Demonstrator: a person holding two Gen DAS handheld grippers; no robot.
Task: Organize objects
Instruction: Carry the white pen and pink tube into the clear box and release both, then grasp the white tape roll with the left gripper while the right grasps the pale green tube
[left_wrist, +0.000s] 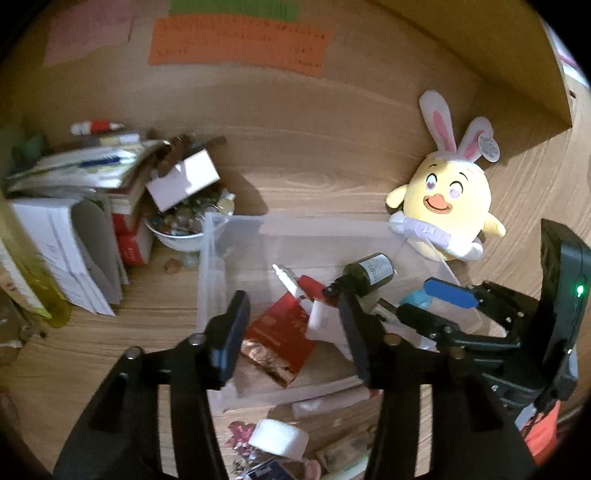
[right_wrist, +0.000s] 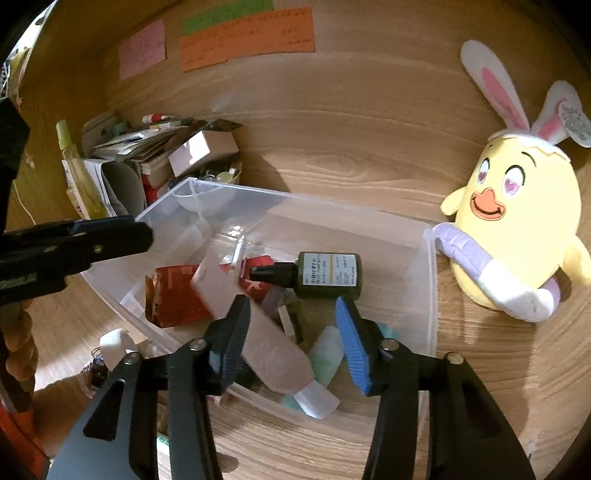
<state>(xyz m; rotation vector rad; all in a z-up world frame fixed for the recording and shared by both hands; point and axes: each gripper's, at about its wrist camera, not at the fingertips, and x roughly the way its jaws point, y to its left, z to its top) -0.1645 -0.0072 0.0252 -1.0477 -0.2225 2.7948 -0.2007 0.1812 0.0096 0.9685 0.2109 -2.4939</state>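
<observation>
A clear plastic bin (left_wrist: 210, 258) (right_wrist: 428, 280) sits on the wooden desk. It holds a dark green pump bottle (left_wrist: 365, 275) (right_wrist: 325, 275), a red foil packet (left_wrist: 280, 332) (right_wrist: 173, 299), a pinkish tube (right_wrist: 273, 347), a small white bottle (left_wrist: 290, 280) and mint items (right_wrist: 325, 354). My left gripper (left_wrist: 295, 332) is open and empty above the bin's near side. My right gripper (right_wrist: 295, 332) (left_wrist: 424, 299) is open and empty over the bin, just behind the pump bottle.
A yellow chick plush with bunny ears (left_wrist: 443, 206) (right_wrist: 513, 221) stands right of the bin. A pile of books and papers (left_wrist: 74, 206), a white box (left_wrist: 181, 177) and a bowl of stones (left_wrist: 184, 221) stand left. A white tape roll (left_wrist: 279, 437) and small clutter lie in front.
</observation>
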